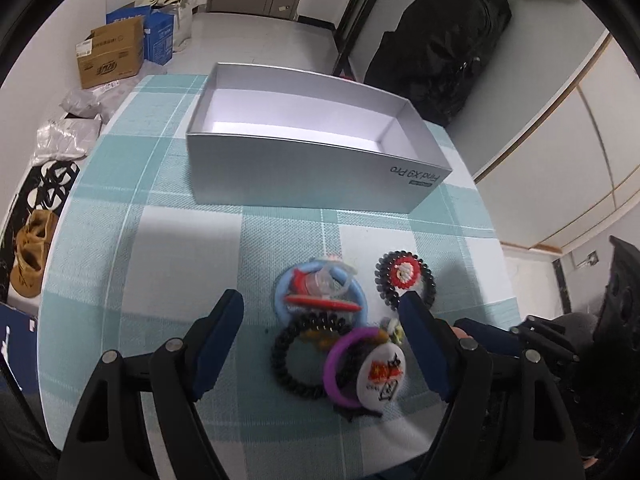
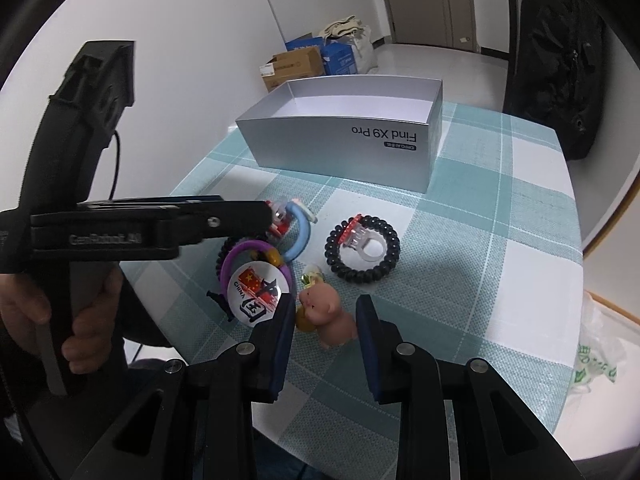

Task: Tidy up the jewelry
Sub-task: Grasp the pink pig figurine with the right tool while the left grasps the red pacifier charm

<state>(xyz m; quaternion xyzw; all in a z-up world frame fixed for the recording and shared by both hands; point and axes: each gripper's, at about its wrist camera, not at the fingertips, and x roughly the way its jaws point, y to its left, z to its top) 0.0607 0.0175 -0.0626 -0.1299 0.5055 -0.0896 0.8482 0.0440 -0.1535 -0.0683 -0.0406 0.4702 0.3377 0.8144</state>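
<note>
Left wrist view: left gripper (image 1: 322, 312) open, jaws wide, over jewelry cluster at lower centre of checked surface (image 1: 160, 240); blue ring (image 1: 282, 284), purple ring (image 1: 340, 364), round badge (image 1: 382, 372), black coil tie (image 1: 404, 280). Silver box (image 1: 316, 172), open-topped, upper centre.

Right wrist view: right gripper (image 2: 324, 312) open, jaws either side of pink pig figure (image 2: 326, 314), lower centre; whether they touch it cannot be told. Left gripper (image 2: 224, 220) at left, over the cluster.

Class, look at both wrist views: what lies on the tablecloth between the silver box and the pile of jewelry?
Nothing: bare checked tablecloth separates the silver box from the jewelry pile. Both wrist views show this, most plainly the left one.
</note>
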